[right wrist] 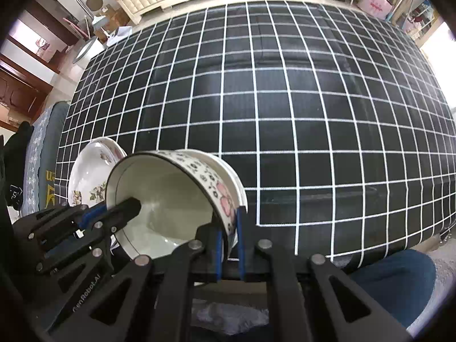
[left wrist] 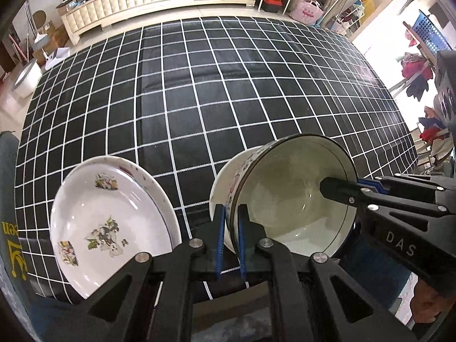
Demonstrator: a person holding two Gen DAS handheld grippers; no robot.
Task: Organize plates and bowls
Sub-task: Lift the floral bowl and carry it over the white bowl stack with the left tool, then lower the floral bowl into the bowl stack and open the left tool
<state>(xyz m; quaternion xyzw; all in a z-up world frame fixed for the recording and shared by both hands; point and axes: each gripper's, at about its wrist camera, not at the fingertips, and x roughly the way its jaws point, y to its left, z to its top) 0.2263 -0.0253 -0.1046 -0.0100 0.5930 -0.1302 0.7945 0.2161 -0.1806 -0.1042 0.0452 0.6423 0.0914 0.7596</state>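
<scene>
Left wrist view: your left gripper [left wrist: 231, 238] pinches the rim of the bowl [left wrist: 285, 199], one blue pad outside on the flowered wall, one inside against the pale glaze. The bowl is tipped, mouth turned toward your right gripper [left wrist: 339, 189], which enters from the right of this view with a finger lying inside the cavity; its other finger is hidden, presumably behind the wall.

Right wrist view: the right gripper [right wrist: 228, 238] is likewise clamped on the bowl [right wrist: 176, 199], pads either side of the wall at the pink flower. The left gripper [right wrist: 125, 209] reaches in from the left, finger inside.

Judgement: two grips on opposite sides of the rim read as a handover or a shared carry, steadying a tilted, smooth-glazed vessel that a single rim pinch could let swing.

Plates [left wrist: 111, 222]: at least two, stacked, just left of the left gripper, leaning rather than flat, near edge over the tablecloth [left wrist: 228, 85] border. What props them is unclear. In the right view the plates [right wrist: 91, 168] sit beyond the bowl's left side.

Status: bowl off the cloth, not yet set down. Likely risk: releasing one side before the other has full hold lets the bowl rotate.
</scene>
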